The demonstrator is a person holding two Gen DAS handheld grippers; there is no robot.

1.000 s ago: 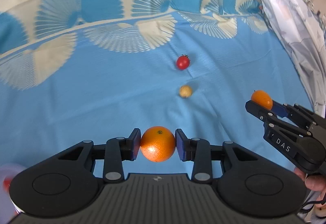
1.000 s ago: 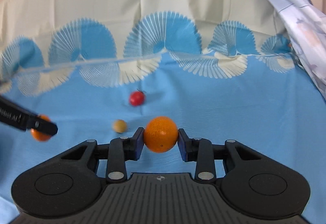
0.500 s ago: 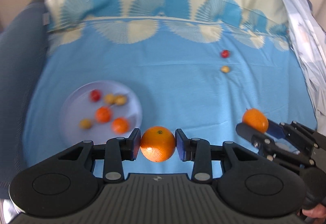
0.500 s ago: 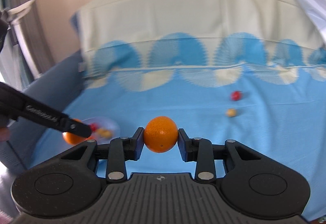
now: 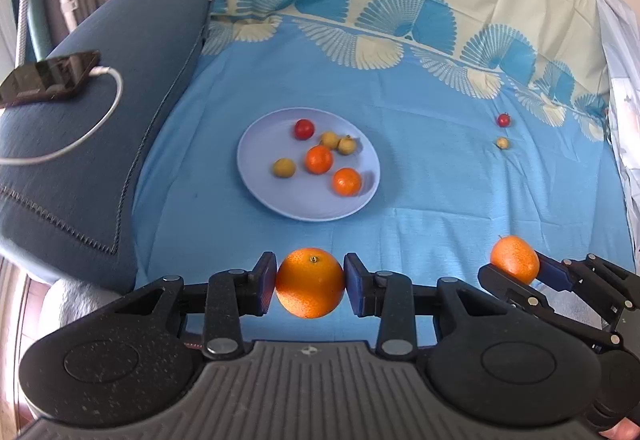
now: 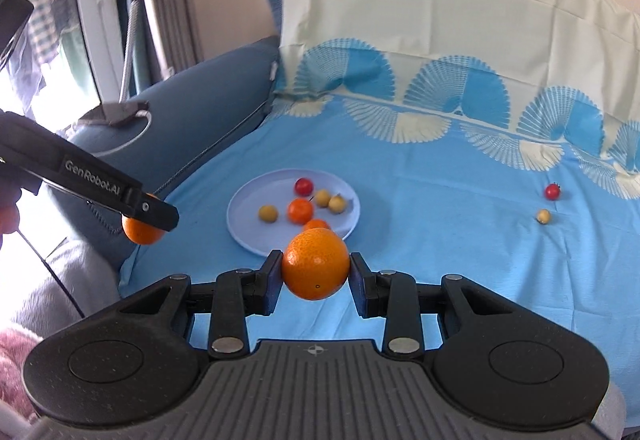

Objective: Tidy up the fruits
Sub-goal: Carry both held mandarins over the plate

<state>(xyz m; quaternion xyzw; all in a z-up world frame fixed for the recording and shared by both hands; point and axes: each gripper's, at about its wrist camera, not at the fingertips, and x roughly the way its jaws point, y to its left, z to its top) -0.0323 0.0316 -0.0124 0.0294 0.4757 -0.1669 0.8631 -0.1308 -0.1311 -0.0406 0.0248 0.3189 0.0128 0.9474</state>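
My left gripper (image 5: 310, 289) is shut on an orange (image 5: 310, 290), held above the blue sheet short of the pale blue plate (image 5: 280, 196). My right gripper (image 6: 315, 271) is shut on another orange (image 6: 315, 266); it also shows in the left wrist view (image 5: 514, 264), to the right of the left one. The plate (image 6: 248, 236) holds two small oranges (image 5: 319, 159), a red tomato (image 5: 304, 128) and several small yellow fruits. A red tomato (image 5: 504, 119) and a yellow fruit (image 5: 502, 142) lie on the sheet at the far right.
A dark blue cushion (image 5: 100, 144) lies left of the plate, with a phone (image 5: 48, 78) and white cable (image 5: 92, 128) on it. A patterned pillow (image 6: 440, 52) stands at the back. A pale quilt (image 5: 624, 112) runs along the right edge.
Both grippers have swung left with their oranges. The plate has come into middle view; the loose tomato and yellow fruit have slid to the far right.
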